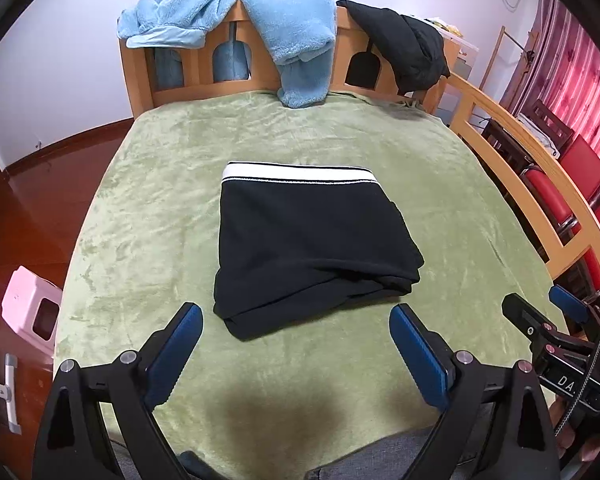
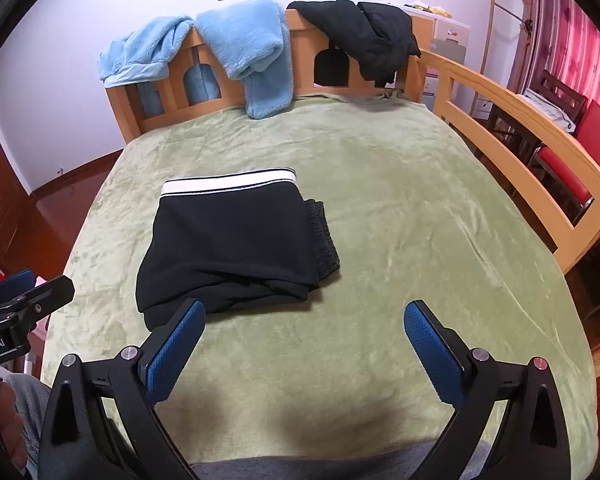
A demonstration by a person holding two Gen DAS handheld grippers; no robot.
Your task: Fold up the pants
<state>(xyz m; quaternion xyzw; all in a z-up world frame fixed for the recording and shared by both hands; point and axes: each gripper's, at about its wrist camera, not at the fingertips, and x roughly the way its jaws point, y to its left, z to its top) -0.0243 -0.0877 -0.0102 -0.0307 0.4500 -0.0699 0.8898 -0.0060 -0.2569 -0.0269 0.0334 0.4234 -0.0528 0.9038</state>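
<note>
Black pants with a white waistband lie folded into a compact stack on the green blanket. In the right wrist view the same pants sit left of centre, waistband toward the headboard. My left gripper hovers above the near edge of the stack, open, nothing between its blue pads. My right gripper is open too, with only bare blanket between its fingers, just right of the stack's near corner. The right gripper also shows at the right edge of the left wrist view.
Light blue fleece garments and a black jacket hang over the wooden headboard. A wooden side rail runs along the bed's right side, with red chairs beyond. A pink stool stands on the floor at left.
</note>
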